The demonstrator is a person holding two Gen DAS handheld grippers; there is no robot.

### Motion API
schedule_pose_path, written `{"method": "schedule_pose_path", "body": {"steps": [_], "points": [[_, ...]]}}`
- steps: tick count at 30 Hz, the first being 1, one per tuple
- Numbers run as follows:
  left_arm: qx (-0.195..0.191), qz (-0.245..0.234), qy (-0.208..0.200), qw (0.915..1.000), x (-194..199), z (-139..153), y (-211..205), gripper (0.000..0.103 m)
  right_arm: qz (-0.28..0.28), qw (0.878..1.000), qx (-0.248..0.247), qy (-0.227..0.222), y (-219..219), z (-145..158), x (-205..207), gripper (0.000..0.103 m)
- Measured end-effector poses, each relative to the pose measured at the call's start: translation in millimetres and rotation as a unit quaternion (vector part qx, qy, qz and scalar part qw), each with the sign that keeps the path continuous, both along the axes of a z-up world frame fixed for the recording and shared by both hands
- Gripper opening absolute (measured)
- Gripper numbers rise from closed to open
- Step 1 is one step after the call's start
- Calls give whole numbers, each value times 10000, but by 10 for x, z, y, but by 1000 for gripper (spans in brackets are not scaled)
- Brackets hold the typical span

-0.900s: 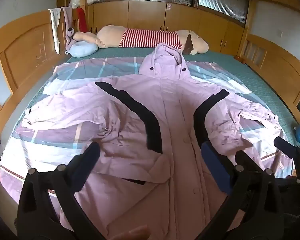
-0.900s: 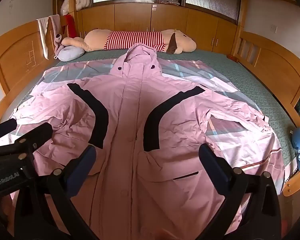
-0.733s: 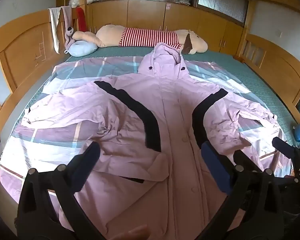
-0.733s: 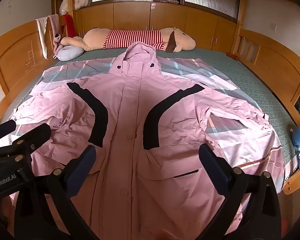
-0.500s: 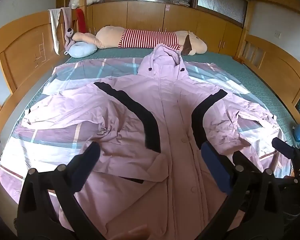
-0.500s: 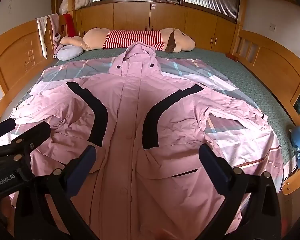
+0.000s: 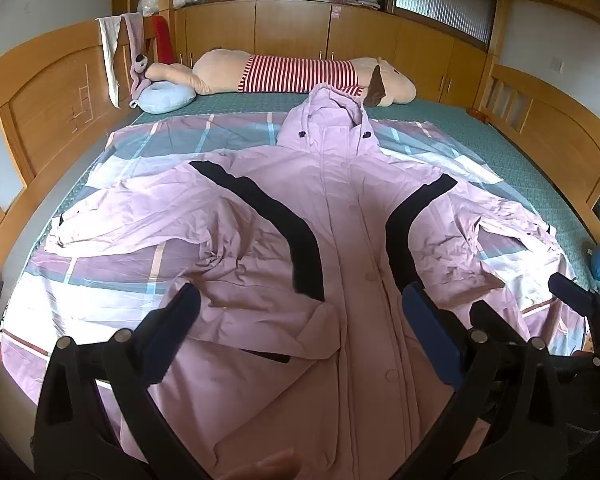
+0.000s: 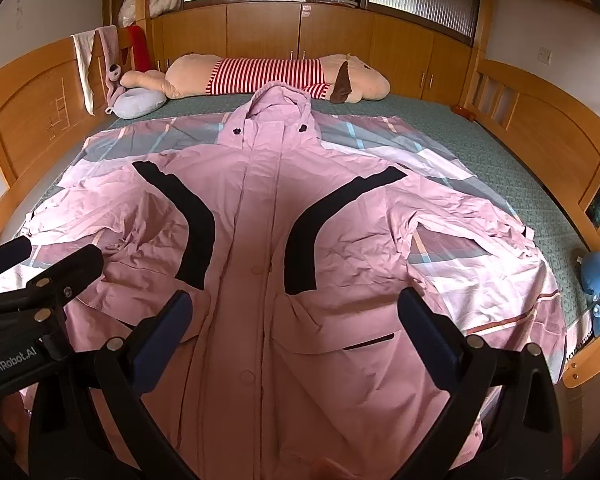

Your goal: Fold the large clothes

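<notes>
Both tools, left [image 7: 296,312] and right [image 8: 292,312], gape empty above the pink jacket [image 8: 260,240].

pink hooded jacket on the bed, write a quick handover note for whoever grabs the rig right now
Left claw: open, empty, above the jacket's lower front, not touching it.
Right claw: open, empty, also above the lower front.
Pink hooded jacket: face up and closed on the plaid sheet, hood toward the striped plush dog, both sleeves spread out sideways.
Done: jacket laid out; no fold visible.
Left: fold each sleeve in across the body, then fold the body up, probably hem toward hood.
</notes>
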State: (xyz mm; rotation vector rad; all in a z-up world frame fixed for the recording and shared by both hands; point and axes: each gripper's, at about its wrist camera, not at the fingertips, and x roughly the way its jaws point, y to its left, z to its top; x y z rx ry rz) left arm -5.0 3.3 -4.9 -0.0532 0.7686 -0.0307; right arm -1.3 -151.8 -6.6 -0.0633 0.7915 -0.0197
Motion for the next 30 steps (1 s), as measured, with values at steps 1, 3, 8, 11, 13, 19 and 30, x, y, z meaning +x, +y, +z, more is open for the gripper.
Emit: {"method": "schedule_pose_path", "body": {"steps": [1,3,8,11,13,19,30], "points": [[0,2,5,10000,2,-1,2,101,-2,10000,-2,0,-1,1,-5,102],[4,4,-7,10000,-16,-11,-16,101,6,10000,9,3,-4,2,-8,102],[17,11,2,10000,-33,-17,-28,101,9,10000,-7,1,-1,2,-13,102],[13,11,-3,10000,-26,-26,-16,101,10,10000,2,10,0,0,-14,102],[6,4,-6,10000,-28,-32,-8,101,21,10000,-10,15,11,-4,-21,102],[5,15,13,10000,-20,-32,-13,101,39,10000,-15,21,26,1,-25,102],[-8,28,70,10000,-11,-69,-9,101,37,10000,-21,24,26,-4,-20,102]]}}
